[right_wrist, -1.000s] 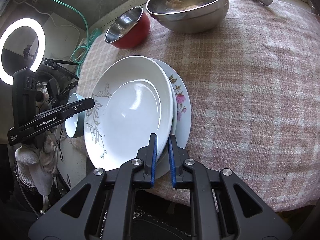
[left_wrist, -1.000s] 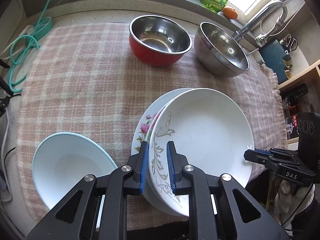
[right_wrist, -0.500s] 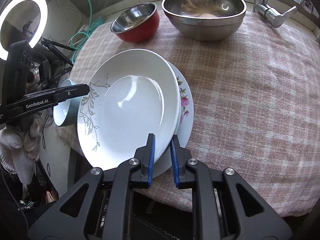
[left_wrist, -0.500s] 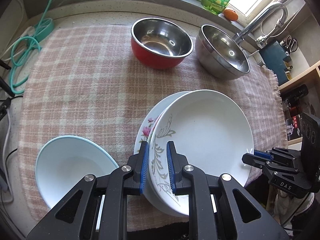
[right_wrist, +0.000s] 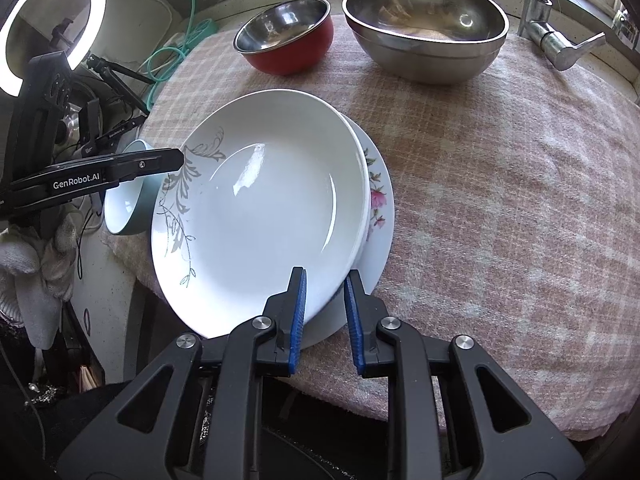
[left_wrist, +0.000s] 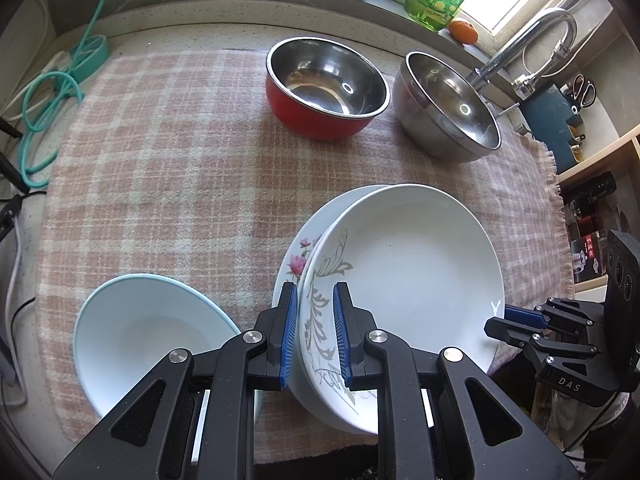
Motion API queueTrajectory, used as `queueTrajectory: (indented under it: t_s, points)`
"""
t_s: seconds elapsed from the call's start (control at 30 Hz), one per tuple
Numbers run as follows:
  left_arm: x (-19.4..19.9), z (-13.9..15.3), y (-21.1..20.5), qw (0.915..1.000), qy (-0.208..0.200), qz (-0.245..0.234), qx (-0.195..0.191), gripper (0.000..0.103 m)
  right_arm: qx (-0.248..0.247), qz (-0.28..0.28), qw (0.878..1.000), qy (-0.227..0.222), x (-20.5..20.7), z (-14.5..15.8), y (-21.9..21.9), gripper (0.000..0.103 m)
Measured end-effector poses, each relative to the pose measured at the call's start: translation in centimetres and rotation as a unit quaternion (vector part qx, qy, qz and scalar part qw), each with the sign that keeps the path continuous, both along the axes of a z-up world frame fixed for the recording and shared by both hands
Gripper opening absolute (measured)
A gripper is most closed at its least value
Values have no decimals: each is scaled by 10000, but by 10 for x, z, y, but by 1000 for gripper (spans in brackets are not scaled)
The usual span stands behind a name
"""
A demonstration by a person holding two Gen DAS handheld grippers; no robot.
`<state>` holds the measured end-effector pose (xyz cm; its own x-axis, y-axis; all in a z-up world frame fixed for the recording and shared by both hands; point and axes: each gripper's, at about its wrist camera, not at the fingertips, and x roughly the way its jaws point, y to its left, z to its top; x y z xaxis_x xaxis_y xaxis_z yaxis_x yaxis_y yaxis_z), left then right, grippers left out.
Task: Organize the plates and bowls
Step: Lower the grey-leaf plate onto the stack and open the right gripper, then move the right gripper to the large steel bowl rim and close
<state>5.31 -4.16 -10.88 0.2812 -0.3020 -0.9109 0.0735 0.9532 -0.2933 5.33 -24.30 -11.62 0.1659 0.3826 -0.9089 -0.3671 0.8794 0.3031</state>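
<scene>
Free room: wide bare stretch of checked cloth (left_wrist: 168, 168) on the surface, mid & left, betw. the back bowls and the near crockery; also bare cloth right of the plates in the right wrist view. Obstacles: red bowl (left_wrist: 326, 88) & steel bowl (left_wrist: 448, 106) side by side at the back, narrow gap betw. them; tap (left_wrist: 524, 46) behind the steel one. Near edge: blue bowl (left_wrist: 148, 340) just left of stacked plates (left_wrist: 404, 276), left tool (left_wrist: 314, 334) filling that gap. Green cable (left_wrist: 48, 104) off the cloth's left.
</scene>
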Motion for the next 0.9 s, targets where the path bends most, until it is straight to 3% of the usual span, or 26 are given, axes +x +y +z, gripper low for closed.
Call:
queueTrajectory:
  t_s: [0.17, 0.57, 0.73, 0.9]
  points:
    - [0, 2, 4, 10000, -11, 41, -30, 16, 362, -199, 9991, 137, 5, 2, -13, 21]
    - [4, 12, 4, 9999, -128, 76, -31, 16, 674, -629, 9957, -61, 16, 17, -36, 22]
    - [10, 23, 8, 9994, -268, 174, -148, 16, 813, -978, 9917, -190, 25, 25, -57, 34]
    - [20, 31, 3, 9985, -397, 265, -284, 17, 905, -1265, 9870, -400, 38, 36, -77, 39]
